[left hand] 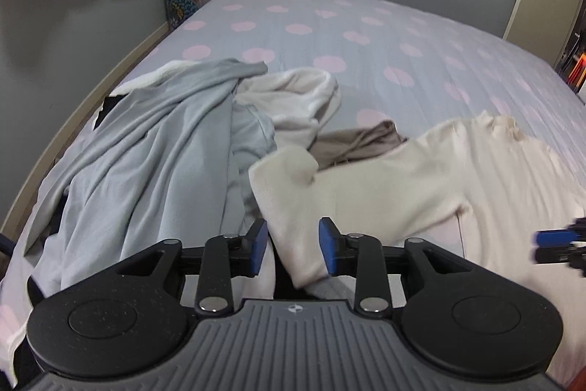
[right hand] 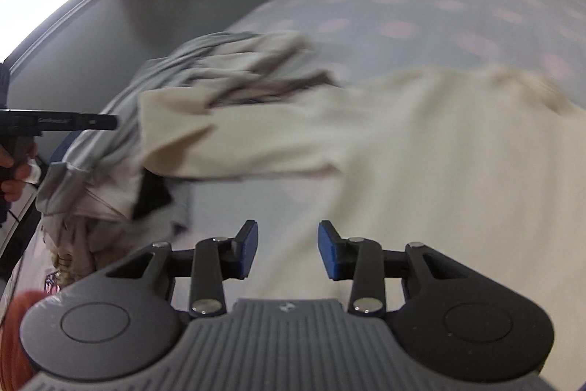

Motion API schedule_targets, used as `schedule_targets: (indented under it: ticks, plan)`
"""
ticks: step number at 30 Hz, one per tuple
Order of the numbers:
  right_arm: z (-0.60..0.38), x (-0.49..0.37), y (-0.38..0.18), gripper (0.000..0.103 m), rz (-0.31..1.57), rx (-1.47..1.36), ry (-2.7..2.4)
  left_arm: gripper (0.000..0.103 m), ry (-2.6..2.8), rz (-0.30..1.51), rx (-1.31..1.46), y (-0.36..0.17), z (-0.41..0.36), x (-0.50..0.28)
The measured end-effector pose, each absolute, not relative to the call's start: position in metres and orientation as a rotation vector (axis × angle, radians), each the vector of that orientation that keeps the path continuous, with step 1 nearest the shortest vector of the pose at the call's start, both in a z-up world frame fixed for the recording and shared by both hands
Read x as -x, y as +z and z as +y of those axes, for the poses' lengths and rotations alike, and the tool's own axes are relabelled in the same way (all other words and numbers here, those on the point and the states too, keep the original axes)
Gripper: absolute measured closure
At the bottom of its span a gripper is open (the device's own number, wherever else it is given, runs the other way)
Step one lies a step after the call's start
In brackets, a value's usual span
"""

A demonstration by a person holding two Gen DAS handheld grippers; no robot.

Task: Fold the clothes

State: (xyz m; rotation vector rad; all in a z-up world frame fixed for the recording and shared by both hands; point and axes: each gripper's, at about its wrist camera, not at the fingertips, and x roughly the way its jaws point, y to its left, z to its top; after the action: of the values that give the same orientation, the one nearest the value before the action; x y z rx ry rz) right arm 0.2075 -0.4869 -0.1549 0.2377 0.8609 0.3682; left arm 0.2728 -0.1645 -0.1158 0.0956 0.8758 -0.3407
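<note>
Both tools gape over cream sweater [left hand: 421,178]

Cream top [left hand: 421,178]: soft, matt knit cloth

Dotted bed [left hand: 366,35]; cream sweater [left hand: 421,178] spread; grey garment [left hand: 154,152] heaped beside
</note>
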Motion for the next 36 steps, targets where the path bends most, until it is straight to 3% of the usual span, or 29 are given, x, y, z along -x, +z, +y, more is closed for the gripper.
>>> schedule_targets:
  ticks: [8, 14, 20, 23, 24, 27, 29, 31, 36]
  plan:
    - [-0.403, -0.312, -0.163, 0.062, 0.809, -0.218, 0.537, 0.073, -0.359, 0.883, -0.051, -0.136, -0.154, -0.293]
    - [-0.371, -0.365, -0.176, 0.062, 0.812, -0.197, 0.61, 0.092, -0.366, 0.91, -0.032, -0.153, -0.144, -0.302]
    - [-0.349, -0.402, -0.191, 0.061, 0.823, -0.184, 0.673, 0.092, -0.372, 0.934, -0.016, -0.169, -0.134, -0.311]
    - [-0.344, -0.412, -0.195, 0.053, 0.821, -0.185, 0.715, 0.093, -0.381, 0.929, -0.032, -0.171, -0.135, -0.31]
    - [-0.343, -0.415, -0.197, 0.045, 0.819, -0.184, 0.729, 0.093, -0.383, 0.93, -0.026, -0.171, -0.134, -0.309]
    - [-0.341, -0.423, -0.198, 0.044, 0.808, -0.19, 0.78, 0.094, -0.387, 0.934, -0.017, -0.173, -0.132, -0.31]
    - [-0.34, -0.425, -0.197, 0.058, 0.815, -0.211, 0.843, 0.094, -0.384, 0.938, -0.008, -0.172, -0.131, -0.31]
    - [-0.338, -0.422, -0.194, 0.082, 0.809, -0.198, 0.858, 0.094, -0.38, 0.941, -0.008, -0.171, -0.132, -0.31]
    - [-0.351, -0.402, -0.183, 0.099, 0.779, -0.2, 0.847, 0.094, -0.362, 0.955, 0.002, -0.167, -0.134, -0.309]
